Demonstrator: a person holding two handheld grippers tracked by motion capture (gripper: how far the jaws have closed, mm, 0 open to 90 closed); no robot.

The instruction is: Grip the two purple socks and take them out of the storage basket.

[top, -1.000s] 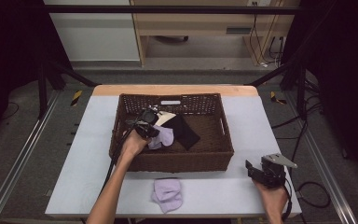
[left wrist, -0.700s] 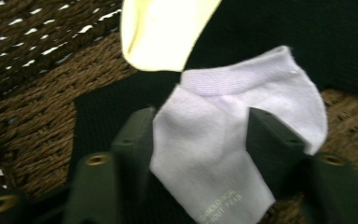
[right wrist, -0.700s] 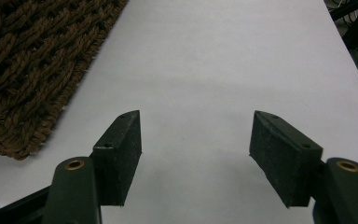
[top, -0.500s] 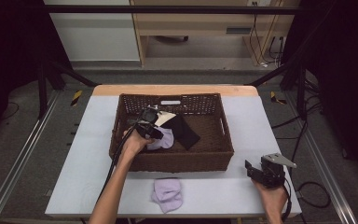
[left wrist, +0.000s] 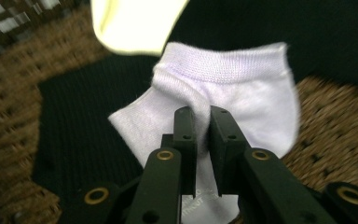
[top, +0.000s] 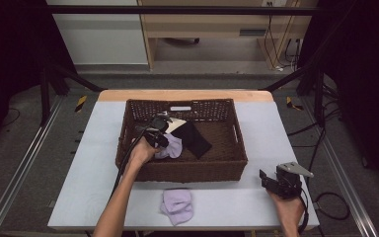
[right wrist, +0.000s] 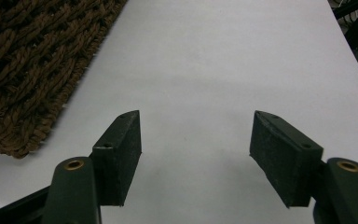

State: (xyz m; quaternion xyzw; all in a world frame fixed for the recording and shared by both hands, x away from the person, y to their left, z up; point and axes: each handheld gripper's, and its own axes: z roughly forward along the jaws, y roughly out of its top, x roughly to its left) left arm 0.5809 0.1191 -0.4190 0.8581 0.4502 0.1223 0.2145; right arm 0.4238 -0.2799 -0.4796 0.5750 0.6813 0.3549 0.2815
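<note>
My left jaws had closed on a fold of the lilac sock (left wrist: 242,93), pinching it at mid-fabric, I judged so it would lift clear of the black cloth (left wrist: 74,135) beneath. My left gripper (top: 159,137) sat in the basket (top: 187,170), toward its left wall. Its mate, the second lilac sock (top: 177,205), lay near the desk's (top: 276,128) front edge. My right gripper (right wrist: 196,140) hung wide open by the front right corner, idle.

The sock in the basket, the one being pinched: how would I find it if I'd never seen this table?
Look at the brown woven basket in the middle of the table. Inside, at its left, the left gripper pinches a fold of a pale lilac sock lying on black cloth. Its twin lilac sock lies outside, in front of the basket.
</note>
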